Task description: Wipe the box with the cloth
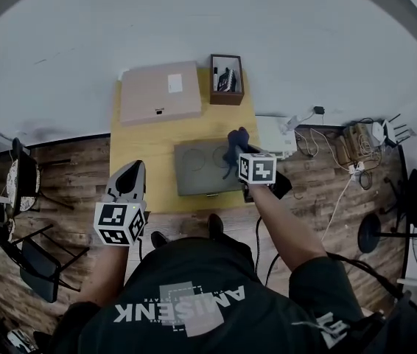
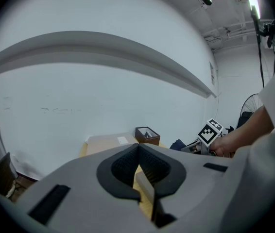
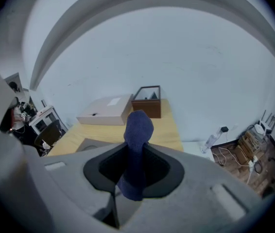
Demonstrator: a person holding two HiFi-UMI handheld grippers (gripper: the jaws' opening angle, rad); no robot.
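A flat tan cardboard box (image 1: 160, 92) lies at the table's far left corner, also seen in the right gripper view (image 3: 106, 109) and in the left gripper view (image 2: 111, 142). My right gripper (image 1: 232, 162) is shut on a dark blue cloth (image 1: 235, 143), which sticks up past the jaws (image 3: 138, 127). It hangs over a grey flat panel (image 1: 197, 168) with round marks, well short of the cardboard box. My left gripper (image 1: 132, 171) hovers at the table's near left edge, shut and holding nothing (image 2: 138, 150).
A small brown open box (image 1: 227, 80) stands to the right of the cardboard box against the white wall. A white unit (image 1: 275, 135) sits off the yellow table's (image 1: 138, 150) right side, with cables (image 1: 341, 157) on the wooden floor. Chairs (image 1: 35, 260) stand at the left.
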